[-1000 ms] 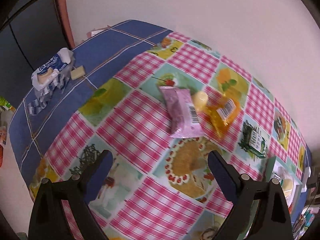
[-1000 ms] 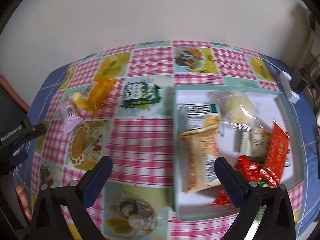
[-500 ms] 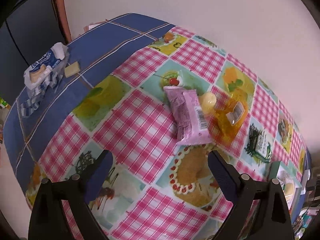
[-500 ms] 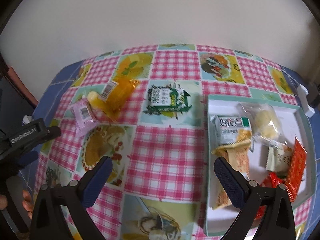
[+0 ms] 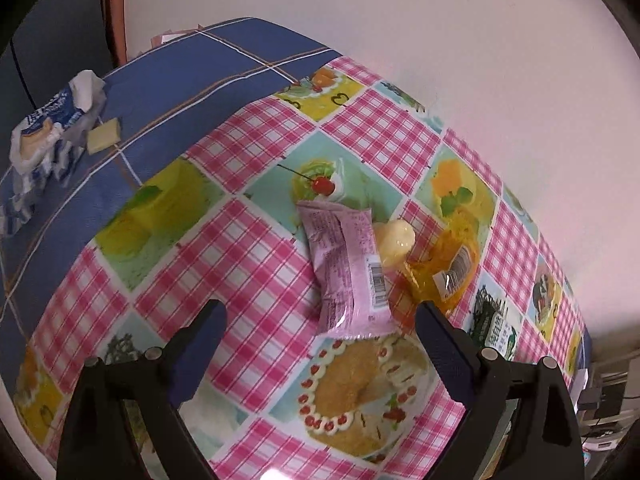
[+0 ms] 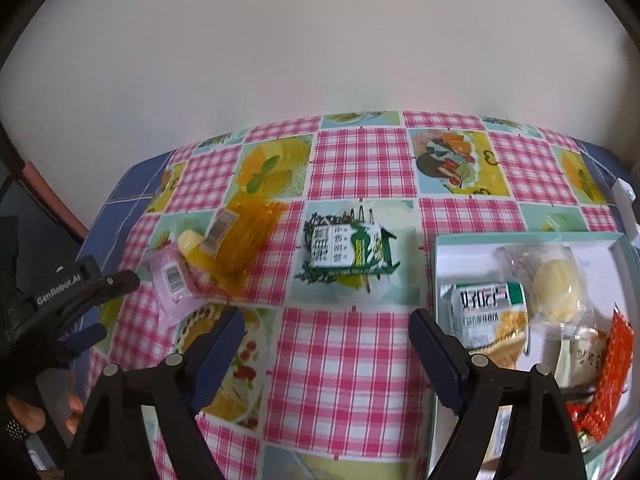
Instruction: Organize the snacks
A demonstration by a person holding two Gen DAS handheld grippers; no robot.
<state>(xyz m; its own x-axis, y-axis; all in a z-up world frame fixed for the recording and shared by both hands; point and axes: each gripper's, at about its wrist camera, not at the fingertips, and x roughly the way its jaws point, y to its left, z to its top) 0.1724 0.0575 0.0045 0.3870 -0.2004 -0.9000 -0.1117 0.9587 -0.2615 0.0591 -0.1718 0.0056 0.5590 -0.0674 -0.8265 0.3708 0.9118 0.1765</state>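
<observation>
left hand-held gripper (image 5: 320,312) nearer pink packet (image 5: 346,268), right hand-held gripper (image 6: 324,318) shifted off tray (image 6: 440,248)

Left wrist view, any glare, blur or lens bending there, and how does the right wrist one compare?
Left wrist view: small glare spot on the tablecloth at the bottom edge, shiny highlights on the pink packet, table edges bowed by the fisheye. Right wrist view: even light, table curved likewise, tray contents slightly soft.

Blue plaid cloth (image 5: 168,80) on tabletop w/ pink checked fruit-print cover (image 5: 256,280) over it. Tissue pack (image 5: 48,128) at far left, small yellow block (image 5: 104,136) just beside. White wall (image 6: 320,60) behind.
</observation>
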